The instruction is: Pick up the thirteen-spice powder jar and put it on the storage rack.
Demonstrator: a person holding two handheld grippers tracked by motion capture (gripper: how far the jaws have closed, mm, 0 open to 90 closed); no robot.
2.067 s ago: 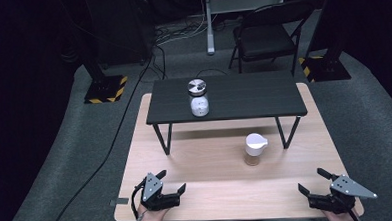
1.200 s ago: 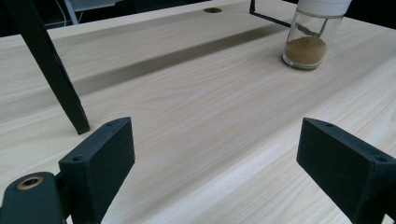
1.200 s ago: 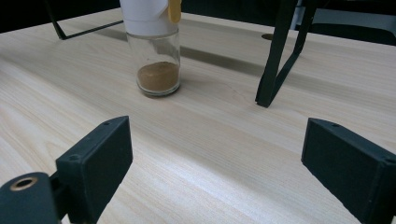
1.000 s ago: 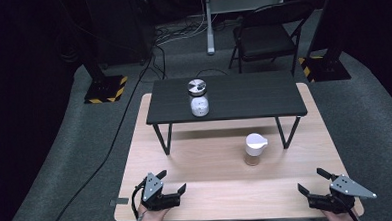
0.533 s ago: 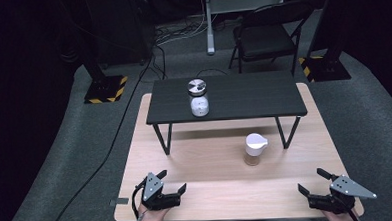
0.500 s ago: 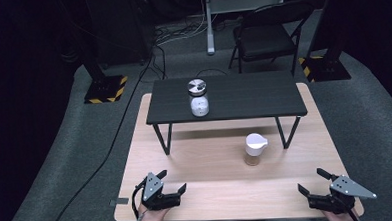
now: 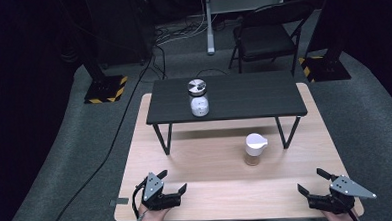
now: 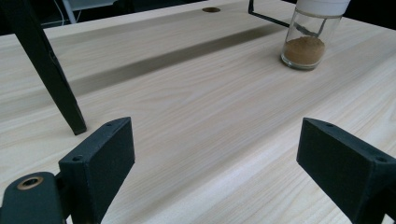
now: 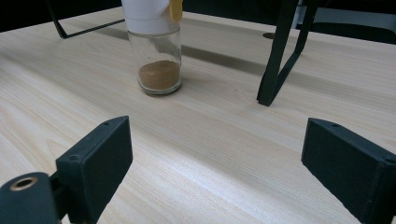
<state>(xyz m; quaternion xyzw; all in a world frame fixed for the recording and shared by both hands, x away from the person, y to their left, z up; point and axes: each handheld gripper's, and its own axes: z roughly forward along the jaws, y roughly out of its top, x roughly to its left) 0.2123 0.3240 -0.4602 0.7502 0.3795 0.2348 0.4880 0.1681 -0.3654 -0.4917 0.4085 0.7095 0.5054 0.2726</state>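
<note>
Two grippers, both at the bottom of the high view: left gripper [image 7: 171, 183] lower left, right gripper [image 7: 309, 181] lower right, each low over the wooden tabletop [image 7: 212, 180]. Jaws of both spread wide, nothing between them. Two jars: one glass jar with white pour lid [image 7: 254, 148], brown powder at its bottom, stands on the tabletop at frame centre, well apart from both grippers; one jar with silver lid [image 7: 198, 97] stands on the black shelf [image 7: 243, 96] in the upper middle. One black shelf on thin legs. One folding chair [image 7: 268, 35] upper right. Two yellow-black striped stand bases on the floor. No readable writing; the silver-lid jar's dark marks are too small to read.
</note>
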